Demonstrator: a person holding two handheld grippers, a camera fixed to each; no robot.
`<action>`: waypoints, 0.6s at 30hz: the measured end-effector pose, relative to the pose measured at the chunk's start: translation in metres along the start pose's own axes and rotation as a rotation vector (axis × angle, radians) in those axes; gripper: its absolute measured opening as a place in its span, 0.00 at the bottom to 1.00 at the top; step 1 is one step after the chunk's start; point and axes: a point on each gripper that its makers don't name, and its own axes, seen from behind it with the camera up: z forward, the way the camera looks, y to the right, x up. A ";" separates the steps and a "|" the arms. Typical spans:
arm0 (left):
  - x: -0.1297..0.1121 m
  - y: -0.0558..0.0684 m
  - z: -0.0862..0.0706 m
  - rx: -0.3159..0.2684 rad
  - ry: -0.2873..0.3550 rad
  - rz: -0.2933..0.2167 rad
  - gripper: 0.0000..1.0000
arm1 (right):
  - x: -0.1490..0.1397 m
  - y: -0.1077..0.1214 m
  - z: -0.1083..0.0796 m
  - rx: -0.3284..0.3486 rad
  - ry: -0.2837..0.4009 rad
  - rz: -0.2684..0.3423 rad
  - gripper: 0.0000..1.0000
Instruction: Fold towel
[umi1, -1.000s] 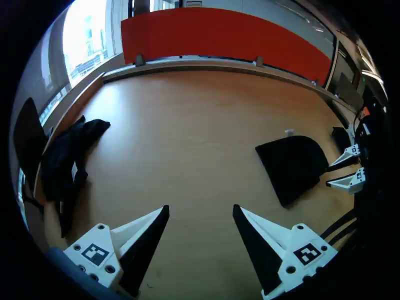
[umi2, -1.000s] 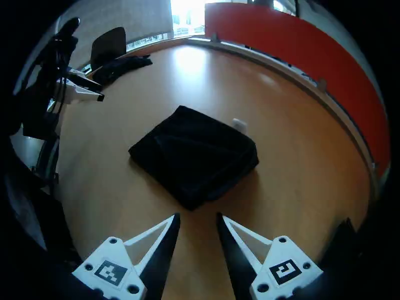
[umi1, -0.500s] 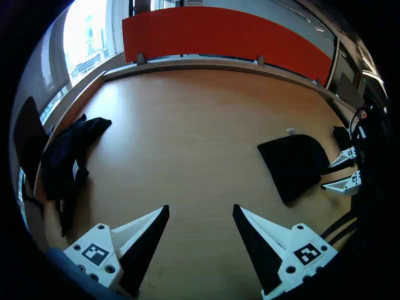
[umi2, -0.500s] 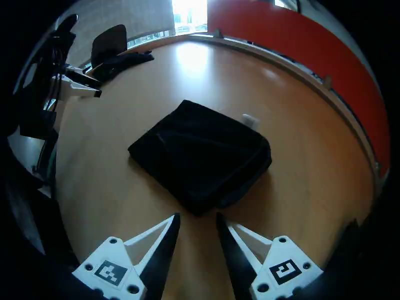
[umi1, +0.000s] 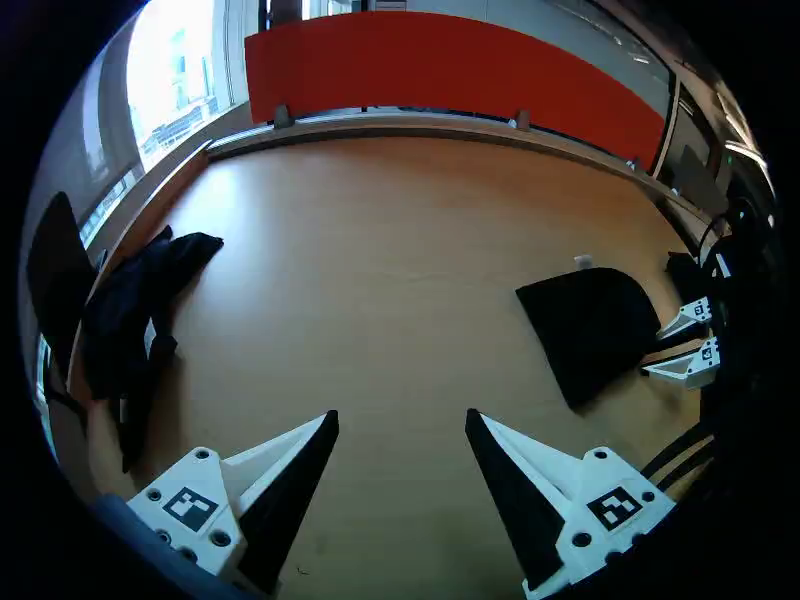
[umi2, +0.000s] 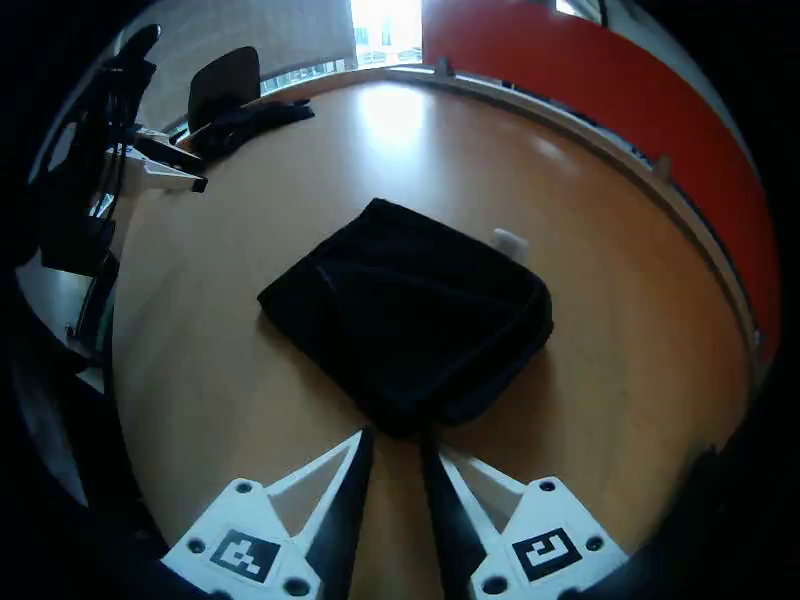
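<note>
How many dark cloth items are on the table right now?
2: towel in the middle of the table; crumpled garment at its far edge. Others may be hidden.

I'm looking at a light wooden table (umi1: 380, 260) with a smooth, slightly glossy top. A black towel (umi2: 410, 310), folded into a thick rough square, lies flat on it, toward the right side in the left gripper view. A small white item (umi2: 509, 241) sits just beside the towel's far edge; I can't tell what it is. A crumpled dark garment (umi1: 130, 310) lies by the table's left edge, well apart from the towel. A red divider (umi1: 450, 70) stands along the far edge.
</note>
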 end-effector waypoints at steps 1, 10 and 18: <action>0.000 0.000 0.000 0.000 0.000 -0.001 0.94 | 0.000 0.000 0.000 0.001 0.000 -0.001 0.34; -0.001 0.000 0.001 0.003 -0.003 -0.002 0.94 | 0.001 0.003 0.001 0.000 0.007 -0.001 0.11; 0.001 0.001 0.002 0.002 -0.002 0.002 0.94 | 0.006 0.004 -0.001 -0.004 0.029 -0.004 0.04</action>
